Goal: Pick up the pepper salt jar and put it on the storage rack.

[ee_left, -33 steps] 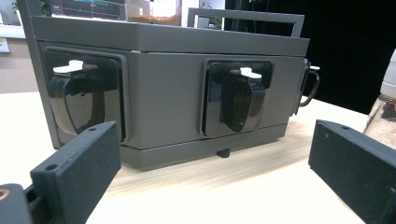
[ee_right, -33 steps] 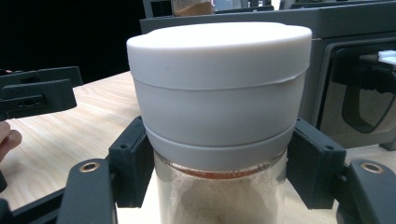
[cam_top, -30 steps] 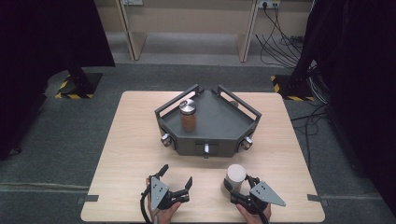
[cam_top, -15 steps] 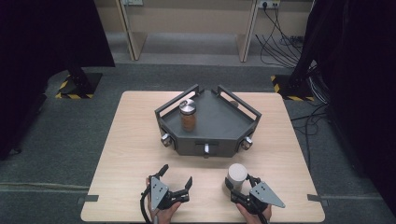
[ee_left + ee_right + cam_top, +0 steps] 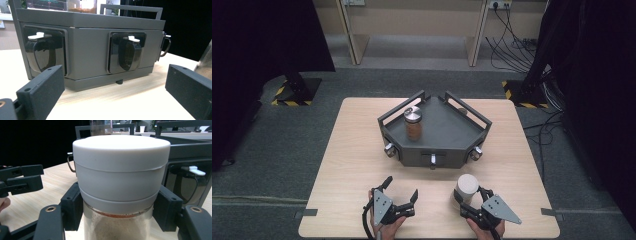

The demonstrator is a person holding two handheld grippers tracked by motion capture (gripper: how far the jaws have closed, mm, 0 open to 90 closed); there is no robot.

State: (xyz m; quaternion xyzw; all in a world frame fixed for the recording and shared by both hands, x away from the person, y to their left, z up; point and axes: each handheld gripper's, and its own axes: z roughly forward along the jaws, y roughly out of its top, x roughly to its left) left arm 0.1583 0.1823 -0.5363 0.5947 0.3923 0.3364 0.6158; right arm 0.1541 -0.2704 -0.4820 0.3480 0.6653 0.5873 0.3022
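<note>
Jar (image 5: 466, 189) with the white lid stands on the surface (image 5: 342, 165) at lower right of the high view, where the right tool (image 5: 469, 200) has just clenched on it, ready for lifting, while the left tool (image 5: 398, 189) rests released.

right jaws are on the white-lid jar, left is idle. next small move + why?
Probably lift the white-lidded jar straight up off the table. The right gripper is clamped on its glass just under the lid, so the grip looks set. The grey rack ahead has free top space beside the metal-lidded jar. The left gripper sits open, apart.
</note>
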